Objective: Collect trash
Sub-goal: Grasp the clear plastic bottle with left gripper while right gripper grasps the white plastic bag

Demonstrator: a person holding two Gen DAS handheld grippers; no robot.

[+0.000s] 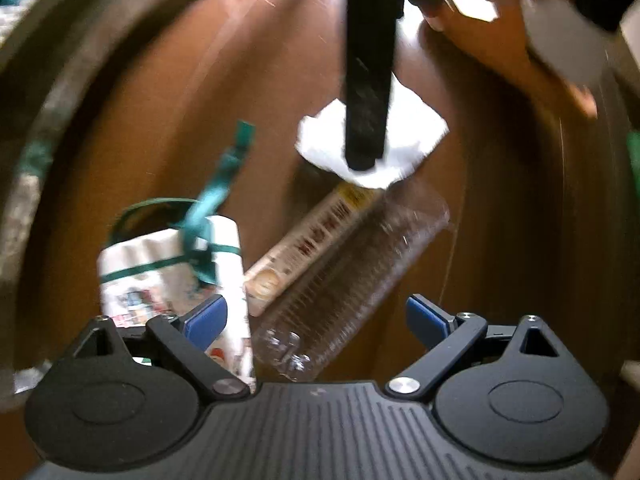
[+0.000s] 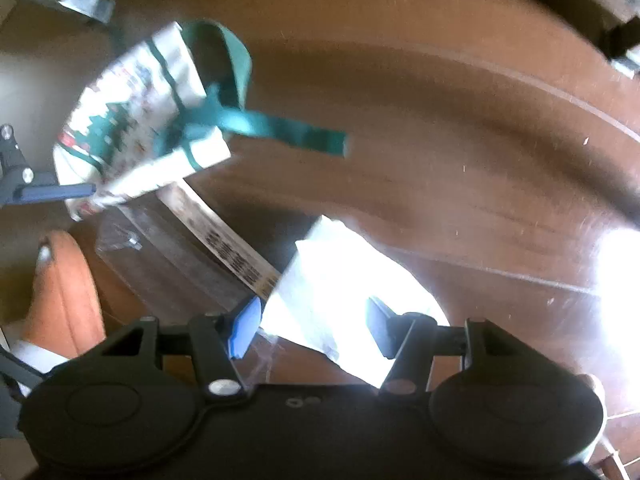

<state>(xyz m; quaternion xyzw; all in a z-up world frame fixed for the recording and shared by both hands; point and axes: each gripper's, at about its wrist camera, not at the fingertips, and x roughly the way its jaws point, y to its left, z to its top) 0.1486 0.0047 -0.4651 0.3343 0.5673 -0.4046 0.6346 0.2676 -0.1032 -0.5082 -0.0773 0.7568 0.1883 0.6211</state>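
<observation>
We count four pieces on the brown floor [image 1: 168,128]: one white tissue [image 1: 404,128] under our spread right gripper [image 2: 312,326], one clear bottle [image 1: 352,276], one printed carton [image 1: 304,246], one green-strapped bag [image 1: 160,264] by our spread left gripper [image 1: 316,320]

- Floor [image 2: 440,120]: brown wood-look boards, smooth, glossy where light strikes.
- Tissue [image 1: 408,128]: white, soft, creased paper, matt.
- Bottle [image 1: 352,276]: clear plastic, ribbed, shiny.
- Carton [image 1: 304,248]: printed card, smooth, slight sheen.
- Bag [image 2: 136,120]: printed cloth or paper, which is unclear; green ribbon handles [image 2: 288,132], matt fabric.
- Left gripper [image 1: 316,316] and right gripper [image 2: 312,328]: matt black plastic bodies, ribbed housing, bright metal screws, blue pads [image 1: 208,316] of smooth plastic or rubber.
</observation>
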